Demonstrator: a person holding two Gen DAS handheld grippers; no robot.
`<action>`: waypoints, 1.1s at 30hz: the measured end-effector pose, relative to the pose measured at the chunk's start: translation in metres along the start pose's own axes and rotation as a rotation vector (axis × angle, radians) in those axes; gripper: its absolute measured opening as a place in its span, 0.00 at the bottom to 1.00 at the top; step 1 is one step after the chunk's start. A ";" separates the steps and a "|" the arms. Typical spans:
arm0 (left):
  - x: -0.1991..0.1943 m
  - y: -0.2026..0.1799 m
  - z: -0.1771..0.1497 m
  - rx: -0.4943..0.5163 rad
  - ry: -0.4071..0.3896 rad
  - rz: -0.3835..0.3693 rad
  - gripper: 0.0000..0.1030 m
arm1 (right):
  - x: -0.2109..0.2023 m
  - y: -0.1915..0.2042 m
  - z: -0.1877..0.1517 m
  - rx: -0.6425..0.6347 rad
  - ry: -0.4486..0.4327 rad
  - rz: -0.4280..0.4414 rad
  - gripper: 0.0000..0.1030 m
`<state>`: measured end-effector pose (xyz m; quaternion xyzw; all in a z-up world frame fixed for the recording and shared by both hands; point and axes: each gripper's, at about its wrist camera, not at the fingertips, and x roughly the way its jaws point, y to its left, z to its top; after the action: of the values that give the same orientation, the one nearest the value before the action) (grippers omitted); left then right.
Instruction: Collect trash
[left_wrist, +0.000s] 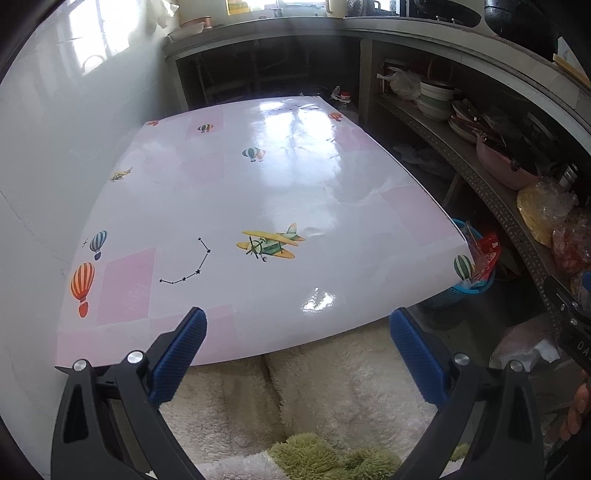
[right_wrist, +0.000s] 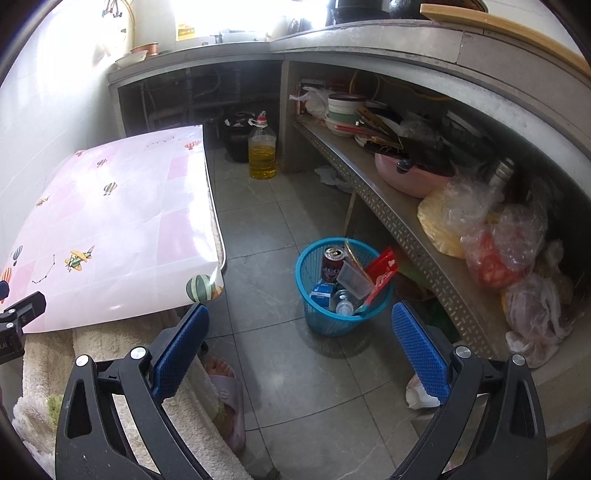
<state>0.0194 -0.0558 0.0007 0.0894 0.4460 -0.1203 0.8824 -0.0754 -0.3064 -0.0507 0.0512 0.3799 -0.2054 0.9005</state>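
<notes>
Closest in, the left gripper (left_wrist: 297, 321) hangs over the near edge of the worktop (left_wrist: 229, 192), its blue fingers (left_wrist: 184, 343) spread wide with nothing between them. Under it lies a cream fleecy garment (left_wrist: 314, 380) on the person's lap, with a tuft of green fuzz (left_wrist: 325, 458) at the bottom edge. The worktop's glossy pink-and-white cover carries a printed green and yellow biplane (left_wrist: 269, 243) and an orange striped balloon (left_wrist: 83, 286); no loose item shows on the cover.

Over on the right, the right gripper (right_wrist: 297, 321) hovers above the grey floor tiles (right_wrist: 325, 380), its fingers (right_wrist: 419, 350) also spread apart and holding nothing. Just below its left finger, a foot in a pale slipper (right_wrist: 227, 395) rests on the floor.

A little farther on, between the worktop's corner and the metal shelf (right_wrist: 391, 206), stands the blue mesh basket (right_wrist: 340, 317) on the floor. The trash sits inside it: a dark red can (right_wrist: 333, 260) upright at the back, a clear plastic cup (right_wrist: 352, 280) leaning, a red wrapper (right_wrist: 380, 273) poking over the rim, a small blue and white carton (right_wrist: 322, 293) and a clear bottle (right_wrist: 343, 304) low down.

On the shelf beside it, lumpy plastic bags (right_wrist: 509, 251), a pink pan (right_wrist: 413, 175) and stacked bowls (right_wrist: 345, 107). Farthest back, a jug of yellow oil (right_wrist: 262, 153) stands on the floor by the counter's pillar.
</notes>
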 end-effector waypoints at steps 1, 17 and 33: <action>0.000 -0.001 0.000 0.001 0.000 -0.004 0.95 | 0.000 0.000 0.000 0.000 0.000 -0.001 0.92; -0.001 -0.006 0.001 0.000 -0.001 -0.020 0.95 | -0.001 -0.002 -0.001 0.007 -0.001 0.001 0.92; 0.000 0.000 0.004 -0.025 0.000 -0.013 0.95 | -0.003 -0.001 0.000 0.000 -0.008 0.004 0.92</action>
<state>0.0225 -0.0574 0.0034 0.0757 0.4479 -0.1204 0.8827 -0.0778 -0.3067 -0.0485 0.0510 0.3763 -0.2038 0.9024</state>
